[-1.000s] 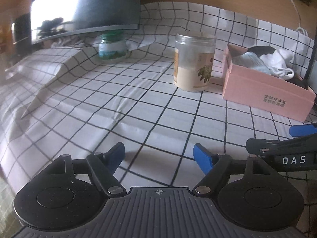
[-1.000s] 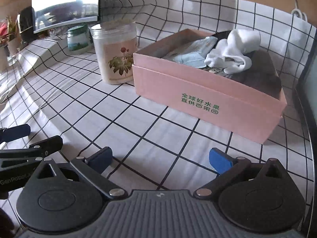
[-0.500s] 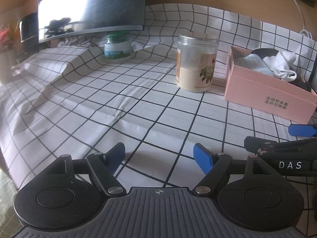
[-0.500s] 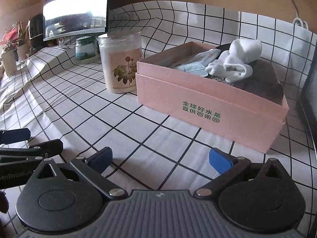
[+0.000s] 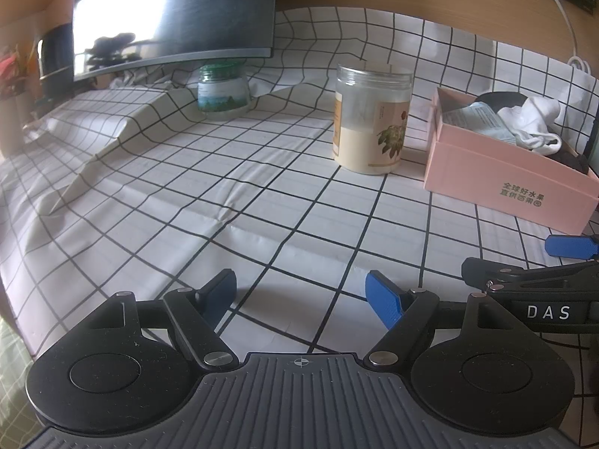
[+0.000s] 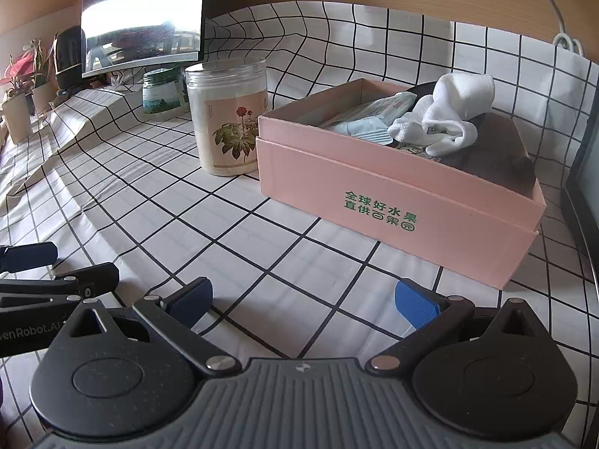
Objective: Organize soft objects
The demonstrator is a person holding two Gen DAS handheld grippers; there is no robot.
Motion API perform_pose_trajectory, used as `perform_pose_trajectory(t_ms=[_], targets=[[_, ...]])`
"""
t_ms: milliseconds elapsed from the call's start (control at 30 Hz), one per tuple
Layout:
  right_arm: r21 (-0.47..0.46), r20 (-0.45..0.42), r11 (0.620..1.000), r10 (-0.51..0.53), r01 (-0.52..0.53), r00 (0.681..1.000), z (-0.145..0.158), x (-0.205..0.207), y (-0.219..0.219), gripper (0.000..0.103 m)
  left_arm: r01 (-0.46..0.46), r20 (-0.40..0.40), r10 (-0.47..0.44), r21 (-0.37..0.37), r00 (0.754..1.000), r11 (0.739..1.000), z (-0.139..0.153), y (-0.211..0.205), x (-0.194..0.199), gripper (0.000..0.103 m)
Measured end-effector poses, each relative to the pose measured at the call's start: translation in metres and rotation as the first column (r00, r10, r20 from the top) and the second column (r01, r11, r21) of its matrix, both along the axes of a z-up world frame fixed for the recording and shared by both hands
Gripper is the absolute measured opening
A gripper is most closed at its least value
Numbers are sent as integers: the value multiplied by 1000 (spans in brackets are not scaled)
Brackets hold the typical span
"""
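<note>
Both the left gripper and right gripper stood wide open, empty. Ahead of the right jaws: rectangular pink cardboard box holding 1 crumpled white sock (other contents partly hidden).

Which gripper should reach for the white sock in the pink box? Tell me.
Right. The right gripper faces the pink box and white sock; the left gripper sits farther left.

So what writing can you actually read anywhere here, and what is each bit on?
"全球好水果 直供百果园", green print on the front of the pink box.
"DAS", white letters on the right gripper as seen from the left wrist view.
"venRobot.AI", cut off at the frame edge, on the left gripper as seen from the right wrist view.
Flower-label jar: text too small to read.
Green-lidded jar: label too blurred.
</note>
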State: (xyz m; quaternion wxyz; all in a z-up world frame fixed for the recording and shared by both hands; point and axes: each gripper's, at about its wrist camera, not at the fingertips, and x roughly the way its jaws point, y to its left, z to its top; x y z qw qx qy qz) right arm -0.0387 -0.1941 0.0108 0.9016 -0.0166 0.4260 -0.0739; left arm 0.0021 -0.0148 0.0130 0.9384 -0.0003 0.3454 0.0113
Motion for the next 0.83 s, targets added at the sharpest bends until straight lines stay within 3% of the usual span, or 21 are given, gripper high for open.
perform_pose_trajectory(t_ms=[833], targets=[[0,0,1000,0,0,1000,0,0,0,103,4,-1,-4,-2,1000,1000,0,1,-1,82]])
